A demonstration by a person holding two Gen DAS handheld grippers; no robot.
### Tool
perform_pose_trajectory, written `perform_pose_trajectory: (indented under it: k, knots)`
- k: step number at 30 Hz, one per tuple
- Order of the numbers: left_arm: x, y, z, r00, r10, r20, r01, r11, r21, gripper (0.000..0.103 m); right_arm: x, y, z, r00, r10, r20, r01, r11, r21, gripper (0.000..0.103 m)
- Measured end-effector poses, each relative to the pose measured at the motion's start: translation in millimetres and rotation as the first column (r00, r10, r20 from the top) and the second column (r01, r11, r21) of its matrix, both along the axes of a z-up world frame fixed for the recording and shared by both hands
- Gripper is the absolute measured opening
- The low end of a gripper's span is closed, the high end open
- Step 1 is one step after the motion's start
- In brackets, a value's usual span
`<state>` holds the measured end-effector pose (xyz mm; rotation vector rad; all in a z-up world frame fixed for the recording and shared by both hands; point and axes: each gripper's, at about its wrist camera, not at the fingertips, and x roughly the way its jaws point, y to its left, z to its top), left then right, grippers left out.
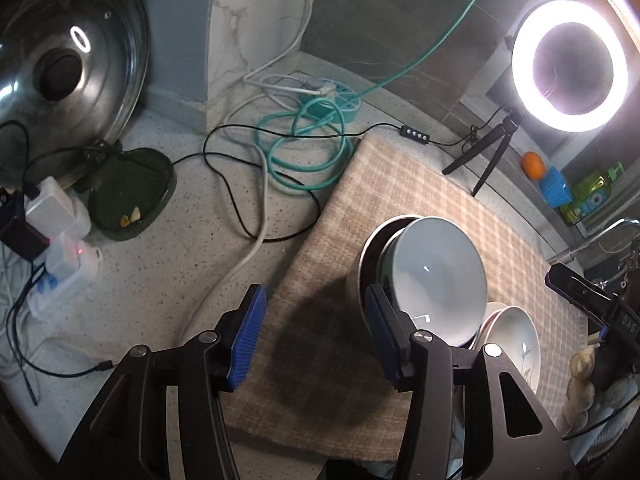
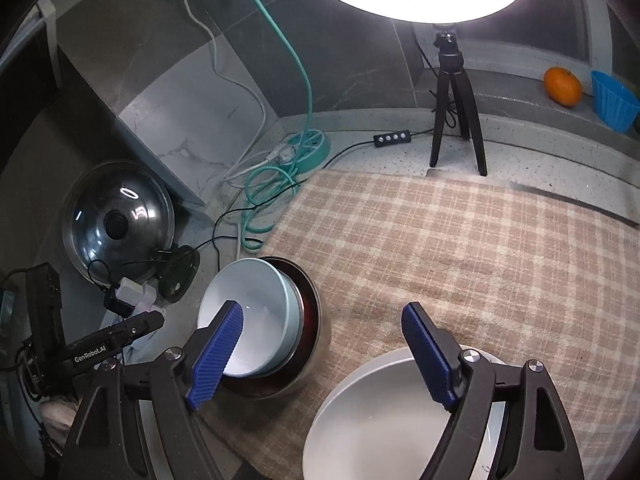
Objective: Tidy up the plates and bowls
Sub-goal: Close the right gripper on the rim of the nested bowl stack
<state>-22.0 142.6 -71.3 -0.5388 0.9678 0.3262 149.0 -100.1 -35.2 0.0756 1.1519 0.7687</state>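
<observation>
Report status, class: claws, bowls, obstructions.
Left claw open, empty; right claw open, empty. Pale blue bowl tilted inside dark metal bowl on checked cloth; white bowl beside. Nothing blocking.

White lettering "GenRobot.AI" on black body of left tongs point(image 2: 116, 344), right wrist view. Left wrist view: partial letters "DAS" on black body of right tongs point(image 1: 624, 322). Green bottle's point(image 1: 590, 196) label unreadable.
</observation>
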Motion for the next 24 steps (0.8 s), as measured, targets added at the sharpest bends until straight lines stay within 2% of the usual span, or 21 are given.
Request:
perform_pose_trajectory:
  k: [3, 5, 8, 10, 13, 18, 24]
  knots:
    - [2, -2, -7, 1.0, -0.009, 0.009, 0.01, 0.999, -0.035, 0.045, 0, 2, -7, 1.0, -0.001, -0.002, 0.001, 0.999, -0.036, 0.078]
    - [3, -4, -11, 1.0, -0.007, 0.012, 0.007, 0.999, -0.038, 0.032, -1, 5, -12, 1.0, 0.004, -0.008, -0.005, 0.999, -0.05, 0.075]
    - [4, -2, -19, 1.0, 0.004, 0.015, -0.003, 0.997, -0.08, 0.022, 0, 10, -20, 1.0, 0.009, -0.028, -0.011, 0.997, -0.076, 0.056]
    - [5, -1, -23, 1.0, 0.002, 0.014, 0.0, 0.994, -0.106, 0.021, 1, 14, -26, 0.998, 0.02, -0.053, -0.024, 0.996, -0.085, 0.044]
    - [8, -4, -26, 1.0, -0.015, 0.013, 0.017, 0.993, -0.121, 0.018, 3, 19, -36, 0.996, 0.024, -0.09, -0.033, 0.995, -0.096, 0.033]
    - [12, -7, -26, 1.0, -0.025, 0.019, 0.027, 0.992, -0.127, 0.016, 7, 23, -50, 0.987, 0.023, -0.159, -0.037, 0.996, -0.084, 0.028]
    - [24, -16, -31, 0.997, -0.08, -0.018, 0.077, 0.991, -0.114, 0.016, 8, 30, -56, 0.984, 0.034, -0.175, -0.051, 0.995, -0.091, 0.022]
